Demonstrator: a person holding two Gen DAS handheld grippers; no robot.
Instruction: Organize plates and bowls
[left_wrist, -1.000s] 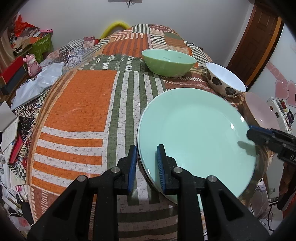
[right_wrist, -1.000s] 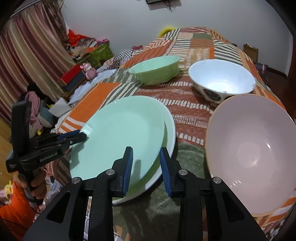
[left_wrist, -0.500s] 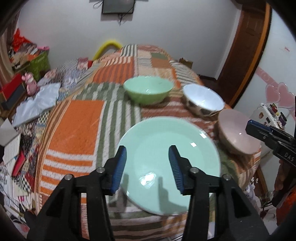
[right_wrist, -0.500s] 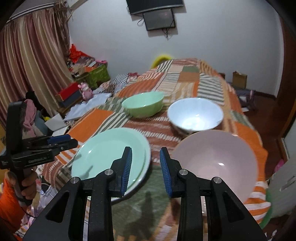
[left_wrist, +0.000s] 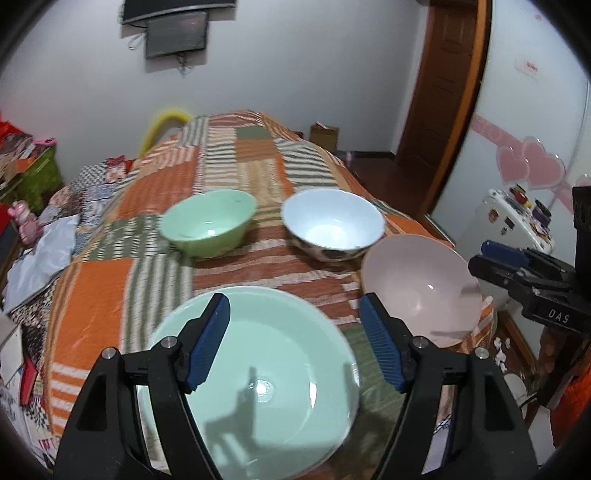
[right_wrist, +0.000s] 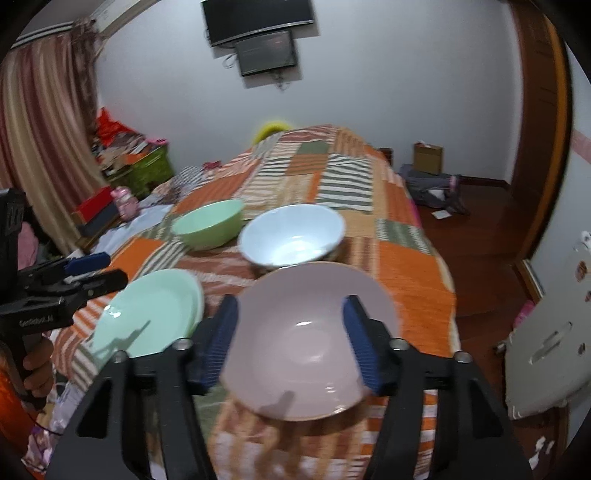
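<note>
Two stacked mint-green plates (left_wrist: 258, 391) (right_wrist: 147, 317) lie at the near edge of the bed. My left gripper (left_wrist: 295, 332) hovers above them, its jaws opening, with no pad touching the plates. Beside the stack sits a pink bowl (left_wrist: 421, 288) (right_wrist: 310, 343). My right gripper (right_wrist: 291, 314) hangs over this bowl, jaws opening, nothing pressed between them. Further back stand a green bowl (left_wrist: 208, 221) (right_wrist: 207, 221) and a white bowl (left_wrist: 332, 229) (right_wrist: 291, 240). Each gripper shows in the other's view: the right gripper (left_wrist: 517, 266) and the left gripper (right_wrist: 92, 273).
The dishes rest on a patchwork bedspread (left_wrist: 236, 158) that drops off at the near and right edges. Boxes, cloth and toys (right_wrist: 122, 199) crowd the floor to the left. A white appliance (left_wrist: 509, 229) and a wooden door (left_wrist: 443, 92) stand to the right. A hand (right_wrist: 37, 373) holds the left gripper.
Both grippers were shut on the top plate's rim; both have let go, spread their jaws and drawn back and upward. The right wrist view has swung over the pink bowl.
</note>
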